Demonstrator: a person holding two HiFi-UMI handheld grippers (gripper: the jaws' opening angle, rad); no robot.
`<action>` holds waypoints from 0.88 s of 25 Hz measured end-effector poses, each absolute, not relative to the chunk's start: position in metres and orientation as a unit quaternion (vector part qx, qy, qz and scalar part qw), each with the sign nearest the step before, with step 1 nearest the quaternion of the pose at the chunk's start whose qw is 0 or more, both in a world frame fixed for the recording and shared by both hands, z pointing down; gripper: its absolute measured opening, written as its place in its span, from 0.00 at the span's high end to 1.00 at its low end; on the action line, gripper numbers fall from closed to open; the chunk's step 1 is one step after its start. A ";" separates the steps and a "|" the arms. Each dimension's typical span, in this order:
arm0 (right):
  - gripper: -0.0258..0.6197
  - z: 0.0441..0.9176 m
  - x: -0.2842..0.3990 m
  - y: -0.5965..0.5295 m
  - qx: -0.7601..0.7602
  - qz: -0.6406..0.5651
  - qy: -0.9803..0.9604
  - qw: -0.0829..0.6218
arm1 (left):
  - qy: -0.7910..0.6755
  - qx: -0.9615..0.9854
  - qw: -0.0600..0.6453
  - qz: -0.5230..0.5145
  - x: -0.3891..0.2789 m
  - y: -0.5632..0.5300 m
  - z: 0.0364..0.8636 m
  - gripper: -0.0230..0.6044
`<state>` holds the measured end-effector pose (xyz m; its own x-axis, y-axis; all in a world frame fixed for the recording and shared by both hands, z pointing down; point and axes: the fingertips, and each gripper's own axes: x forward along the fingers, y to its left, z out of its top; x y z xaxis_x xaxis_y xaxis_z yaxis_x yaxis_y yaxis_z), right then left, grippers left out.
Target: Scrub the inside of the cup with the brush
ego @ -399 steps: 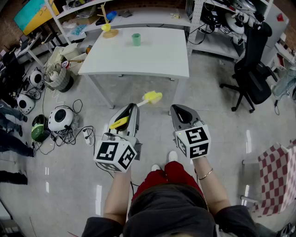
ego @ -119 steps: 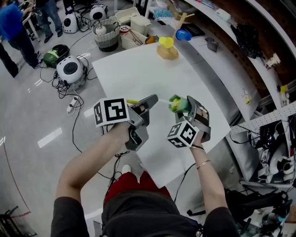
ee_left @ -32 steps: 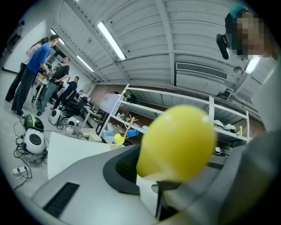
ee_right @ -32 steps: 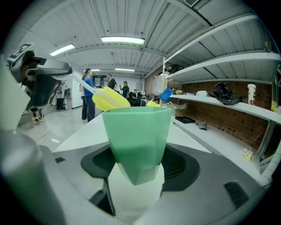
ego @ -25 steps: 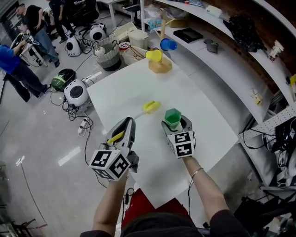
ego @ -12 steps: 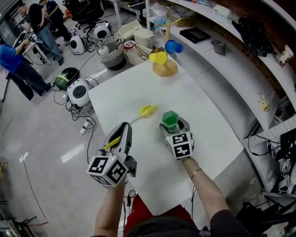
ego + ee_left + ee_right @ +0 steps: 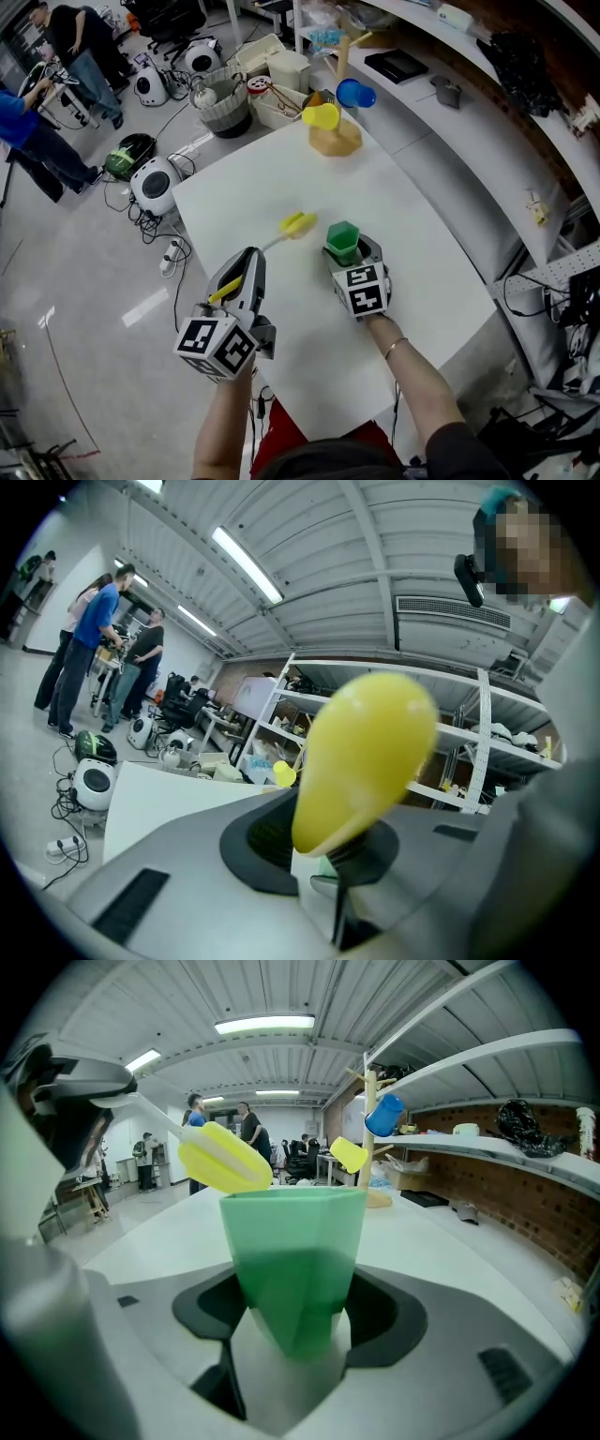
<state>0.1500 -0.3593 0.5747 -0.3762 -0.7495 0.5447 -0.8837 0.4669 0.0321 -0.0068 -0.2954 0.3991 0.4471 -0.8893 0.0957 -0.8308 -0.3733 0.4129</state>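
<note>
White table (image 7: 412, 244) fills the middle of the head view, with grey floor to its left and a long shelf (image 7: 487, 122) to its right.

Nearest the person, the left gripper (image 7: 246, 267) is pressed together on the yellow handle of the brush (image 7: 298, 224). In the left gripper view the rounded butt of the brush (image 7: 361, 757) bulges up close to the camera, pinched where the left gripper (image 7: 342, 855) closes below it. The brush's long axis runs forward and to the right, away from the person: a thin pale neck leaves the jaw tips and ends in the yellow head, which points toward the far side of the table.

Just right of that head is the green cup (image 7: 342, 240) — upright, mouth up, faceted sides. The right gripper (image 7: 356, 258) pinches its lower part. In the right gripper view the cup (image 7: 292, 1260) narrows down between the jaws of the right gripper (image 7: 292, 1335), and the brush (image 7: 225, 1162) slants down from the upper left with its head outside the cup, beside the rim; whether it touches cannot be told.

Farther on, at the table's far edge, a wooden mug tree (image 7: 335, 139) carries a yellow mug (image 7: 320, 115) and a blue mug (image 7: 354, 93).

Beyond the table — bins (image 7: 223, 94), a round white device (image 7: 155, 185) with cables, and people (image 7: 28, 141) standing on the floor.
</note>
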 end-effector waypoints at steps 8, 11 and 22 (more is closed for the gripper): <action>0.47 0.579 0.143 -0.371 0.498 0.137 -0.816 0.258 | -0.515 0.828 0.210 -0.072 -0.007 -0.311 0.403 0.90; 0.47 0.579 0.142 -0.373 0.497 0.137 -0.816 0.263 | -0.514 0.828 0.211 -0.073 -0.008 -0.313 0.405 0.90; 0.47 0.587 0.144 -0.365 0.492 0.149 -0.812 0.277 | -0.513 0.827 0.217 -0.076 -0.009 -0.310 0.409 0.90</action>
<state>0.1441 -0.3652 0.5870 -0.3625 -0.7158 0.5968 -0.8809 0.4722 0.0314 -0.0090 -0.3105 0.4089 0.4625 -0.8814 0.0961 -0.8152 -0.3802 0.4369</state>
